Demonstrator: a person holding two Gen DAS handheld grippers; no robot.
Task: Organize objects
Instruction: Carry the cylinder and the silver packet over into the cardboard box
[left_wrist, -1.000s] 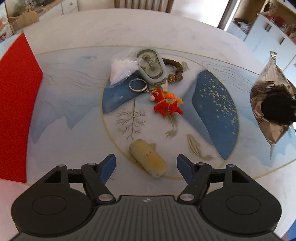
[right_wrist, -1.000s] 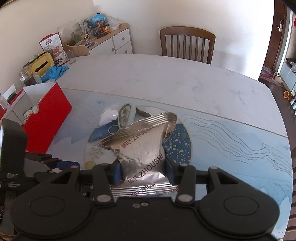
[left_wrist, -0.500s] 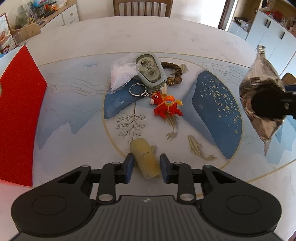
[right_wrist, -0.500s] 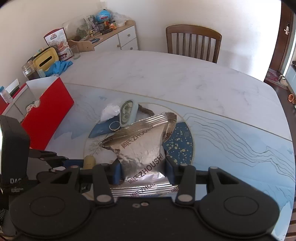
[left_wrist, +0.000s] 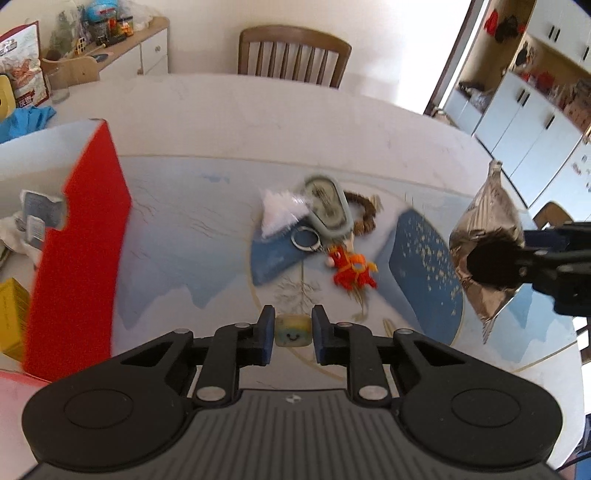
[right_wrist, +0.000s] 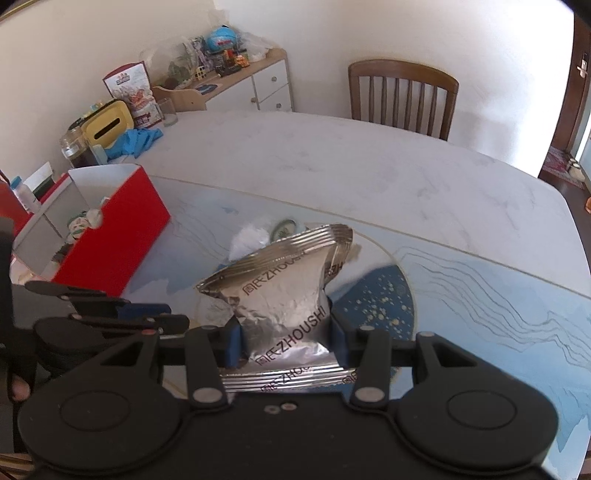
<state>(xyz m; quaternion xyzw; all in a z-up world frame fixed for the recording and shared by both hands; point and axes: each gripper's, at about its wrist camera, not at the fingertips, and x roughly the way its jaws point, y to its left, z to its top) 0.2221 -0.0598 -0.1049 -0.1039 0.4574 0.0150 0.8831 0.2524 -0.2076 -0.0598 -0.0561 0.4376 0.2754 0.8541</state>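
Note:
My left gripper (left_wrist: 293, 334) is shut on a small yellow soft toy (left_wrist: 292, 329) with a smiling face and holds it above the table. My right gripper (right_wrist: 286, 341) is shut on a silver foil snack bag (right_wrist: 284, 291), also held in the air; the bag shows at the right of the left wrist view (left_wrist: 485, 236). On the table's blue picture lie a red horse keychain (left_wrist: 351, 267), a grey-green oval case (left_wrist: 327, 210), a white plastic bag (left_wrist: 280, 210) and a brown braided cord (left_wrist: 364, 214). A red box (left_wrist: 79, 254) stands at the left.
The red box (right_wrist: 122, 229) has white dividers and holds several items. A wooden chair (right_wrist: 402, 98) stands at the table's far side. A cluttered sideboard (right_wrist: 221, 79) is at the back left. White cabinets (left_wrist: 532, 122) stand at the right.
My left gripper closed on the yellow toy and lifted it off the table, tilting the view up. My right gripper kept hold of the foil bag and rose slightly.

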